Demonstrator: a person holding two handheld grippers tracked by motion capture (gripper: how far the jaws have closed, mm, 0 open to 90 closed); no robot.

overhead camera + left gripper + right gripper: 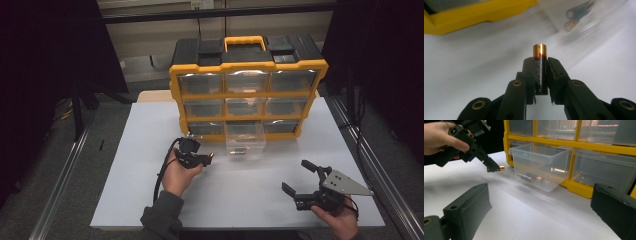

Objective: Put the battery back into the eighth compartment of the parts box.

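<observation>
While the right gripper (306, 181) waits low at the near edge of the white table (150, 150), its two black jaws stand wide apart with nothing between them. A little farther on, the left gripper (541, 62) is clamped tight on one small black battery with a gold end (539, 53), and it holds that battery up off the table, just beside the pulled-out clear plastic drawer (541, 165). Two more batteries of the same kind (530, 177) lie side by side on the bottom of that drawer. So I count three batteries in all: one in the jaws and two in the drawer. Behind the drawer stands the big yellow and black storage box with a yellow handle (245, 42). It has nine clear drawers, three rows of three, and the open one sits in the middle of the bottom row. I cannot tell whether the held battery is going in or coming out. Either way, I think the job is partly done, and the drawer is not yet pushed shut.
</observation>
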